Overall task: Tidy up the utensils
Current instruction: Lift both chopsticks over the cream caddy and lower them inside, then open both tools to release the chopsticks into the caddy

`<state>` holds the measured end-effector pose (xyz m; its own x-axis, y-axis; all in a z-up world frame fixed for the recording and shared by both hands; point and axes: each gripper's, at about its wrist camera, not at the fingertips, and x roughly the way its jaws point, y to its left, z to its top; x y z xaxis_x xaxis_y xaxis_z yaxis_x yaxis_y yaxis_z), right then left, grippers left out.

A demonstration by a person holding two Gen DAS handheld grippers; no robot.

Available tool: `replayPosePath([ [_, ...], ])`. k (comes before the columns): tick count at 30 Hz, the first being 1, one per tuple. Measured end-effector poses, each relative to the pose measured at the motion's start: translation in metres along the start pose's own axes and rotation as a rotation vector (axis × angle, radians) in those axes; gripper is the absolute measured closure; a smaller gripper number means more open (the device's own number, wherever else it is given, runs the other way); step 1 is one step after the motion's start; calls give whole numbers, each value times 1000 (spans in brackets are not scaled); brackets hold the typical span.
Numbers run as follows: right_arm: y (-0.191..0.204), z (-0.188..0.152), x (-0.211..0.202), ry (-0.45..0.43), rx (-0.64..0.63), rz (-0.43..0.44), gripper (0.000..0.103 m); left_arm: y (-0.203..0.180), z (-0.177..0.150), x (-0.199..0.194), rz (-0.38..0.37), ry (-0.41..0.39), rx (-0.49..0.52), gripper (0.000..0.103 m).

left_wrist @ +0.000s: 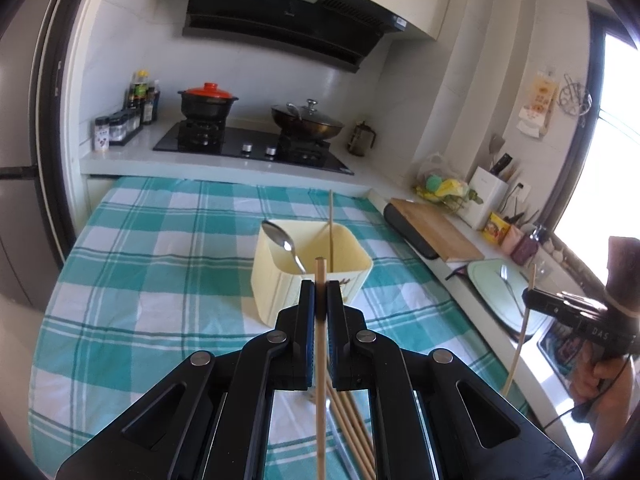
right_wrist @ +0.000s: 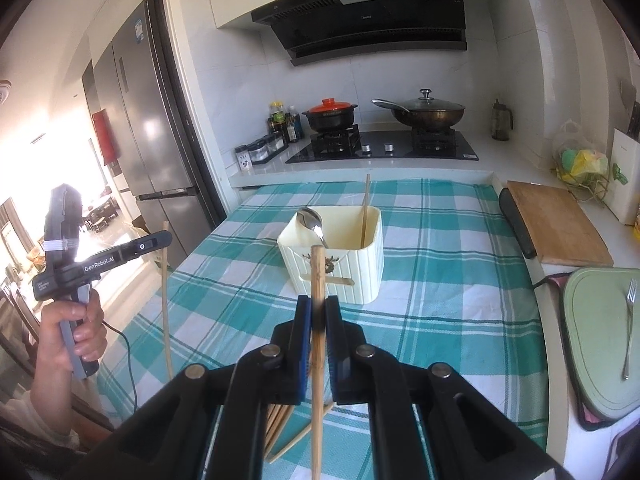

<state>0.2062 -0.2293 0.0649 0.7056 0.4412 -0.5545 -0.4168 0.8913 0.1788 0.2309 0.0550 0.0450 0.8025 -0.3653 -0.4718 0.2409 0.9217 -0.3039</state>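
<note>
A cream utensil holder (left_wrist: 310, 270) stands on the checked tablecloth; it also shows in the right wrist view (right_wrist: 340, 256). It holds a metal spoon (left_wrist: 285, 242) and one upright chopstick (left_wrist: 331, 228). My left gripper (left_wrist: 320, 292) is shut on a wooden chopstick (left_wrist: 320, 360), held upright just short of the holder. My right gripper (right_wrist: 318, 308) is shut on another chopstick (right_wrist: 318, 340), also upright before the holder. Several loose chopsticks (left_wrist: 352, 420) lie on the cloth under the grippers. Each gripper shows in the other's view, the right (left_wrist: 532, 294) and the left (right_wrist: 164, 236).
A green mat (right_wrist: 592, 320) at the right carries a fork (right_wrist: 629, 332). A wooden cutting board (right_wrist: 556, 220) lies beyond it. The stove with a red-lidded pot (right_wrist: 330, 116) and a wok (right_wrist: 424, 114) is at the back. A fridge (right_wrist: 152, 120) stands at the left.
</note>
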Motion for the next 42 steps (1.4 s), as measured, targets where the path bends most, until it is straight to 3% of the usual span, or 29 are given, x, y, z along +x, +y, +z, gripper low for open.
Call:
replayPosePath([
  [11,13,90,48,-206,-55,27,96,-21,98,34,-21,-123,67,99],
  [20,1,164,123,-297,-67,0,96,-16,153,102,69,-215,94,100],
  [29,-27,170,199,-311,-96,-15,96,19,145,179,102,-213,-27,100],
  [37,-43,129,258,-125,-79,-12,96,29,100,232,110,-40,-23,99],
  [38,-46,125,265,-89,-60,1,94,31,96,235,118,-14,-28,97],
  [39,-49,122,273,-42,-40,17,94,31,95,238,120,13,-35,85],
  [40,-51,121,278,2,-29,29,92,33,95,238,118,34,-48,63],
  [42,-54,123,277,38,-21,19,68,38,101,224,120,31,-71,38],
])
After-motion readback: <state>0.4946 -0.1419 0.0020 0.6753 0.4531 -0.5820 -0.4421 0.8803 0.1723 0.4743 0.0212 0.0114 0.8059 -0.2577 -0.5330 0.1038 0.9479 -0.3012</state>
